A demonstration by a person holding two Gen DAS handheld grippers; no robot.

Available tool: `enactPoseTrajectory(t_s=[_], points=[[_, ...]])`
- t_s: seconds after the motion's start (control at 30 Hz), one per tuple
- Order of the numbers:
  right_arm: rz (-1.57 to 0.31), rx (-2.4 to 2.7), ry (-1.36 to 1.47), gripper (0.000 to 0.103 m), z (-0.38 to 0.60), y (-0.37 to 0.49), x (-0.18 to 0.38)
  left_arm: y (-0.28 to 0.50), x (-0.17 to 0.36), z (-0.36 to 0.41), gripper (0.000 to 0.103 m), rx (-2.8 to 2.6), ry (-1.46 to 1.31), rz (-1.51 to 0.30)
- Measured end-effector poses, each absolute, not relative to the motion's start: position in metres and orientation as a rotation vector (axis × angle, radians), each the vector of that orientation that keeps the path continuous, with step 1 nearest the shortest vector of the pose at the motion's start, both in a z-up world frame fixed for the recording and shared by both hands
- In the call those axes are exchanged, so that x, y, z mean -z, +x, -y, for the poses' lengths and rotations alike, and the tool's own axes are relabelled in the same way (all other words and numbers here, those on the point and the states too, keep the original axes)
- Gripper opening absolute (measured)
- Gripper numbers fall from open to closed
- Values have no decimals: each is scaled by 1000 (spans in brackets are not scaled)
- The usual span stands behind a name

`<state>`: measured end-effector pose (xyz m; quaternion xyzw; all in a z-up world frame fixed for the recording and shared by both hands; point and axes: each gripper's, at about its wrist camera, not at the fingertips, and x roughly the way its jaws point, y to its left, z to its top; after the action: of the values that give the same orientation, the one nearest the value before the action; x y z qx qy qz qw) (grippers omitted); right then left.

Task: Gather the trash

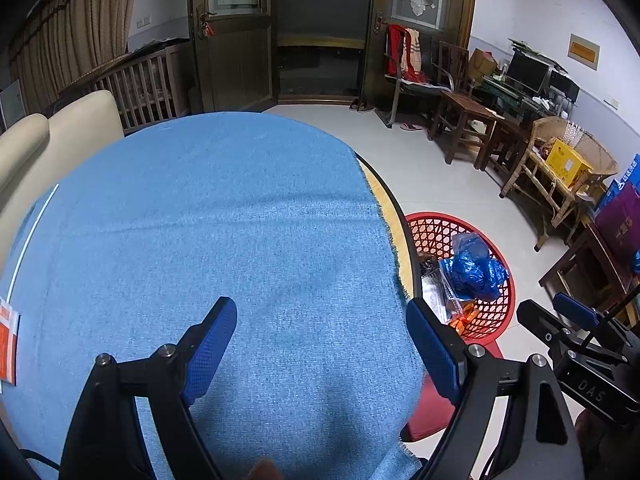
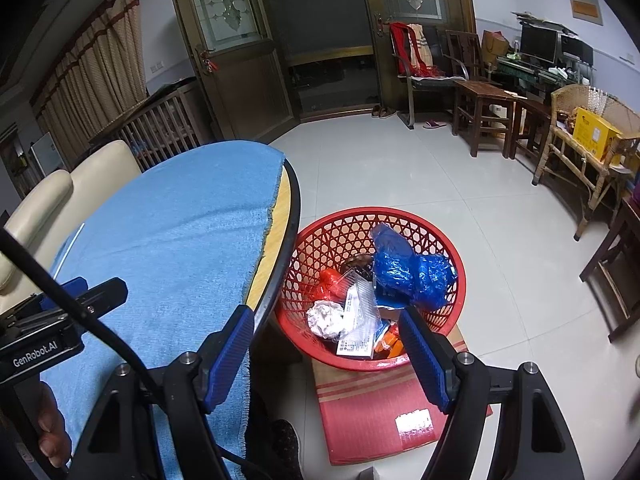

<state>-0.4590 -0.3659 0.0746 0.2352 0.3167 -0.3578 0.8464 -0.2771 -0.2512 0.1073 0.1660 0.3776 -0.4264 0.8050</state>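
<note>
So the red mesh basket (image 2: 372, 280) is parked on the floor right up against the edge of the tabletop (image 2: 280, 216), sitting partly on a flattened reddish cardboard box (image 2: 380, 412). Makes sense to me: anything picked off the tabletop only has to travel a short hop over the rim to land in it.

It's already got a decent load. A crumpled blue plastic bag (image 2: 412, 276) sits toward the back, a wad of white paper (image 2: 326, 318) near the front, a clear plastic package with a printed label (image 2: 358, 326) leaning in the middle, plus some red and orange wrappers (image 2: 386, 342) tucked around them.

The right gripper (image 2: 328, 344) hangs over the basket's near rim with its blue pads spread fairly wide and nothing between them, angled down like it's lined up on the drop spot. The left gripper (image 1: 320, 344) is over the blue cloth (image 1: 208, 220) covering the tabletop, jaws wide too, also empty.

The cloth looks pretty much bare. The only leftovers I can spot are an orange-and-white packet (image 1: 7, 344) at the far left edge and a thin white stick (image 1: 34, 232) near it. My guess is the left one goes for those, since it's on that side.
</note>
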Motion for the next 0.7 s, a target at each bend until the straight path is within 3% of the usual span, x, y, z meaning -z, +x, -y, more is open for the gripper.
enactPoseTrajectory(t_s=[0.7], points=[[-662, 757, 484, 78, 362, -458, -80, -281, -111, 249, 87, 927, 345, -792]])
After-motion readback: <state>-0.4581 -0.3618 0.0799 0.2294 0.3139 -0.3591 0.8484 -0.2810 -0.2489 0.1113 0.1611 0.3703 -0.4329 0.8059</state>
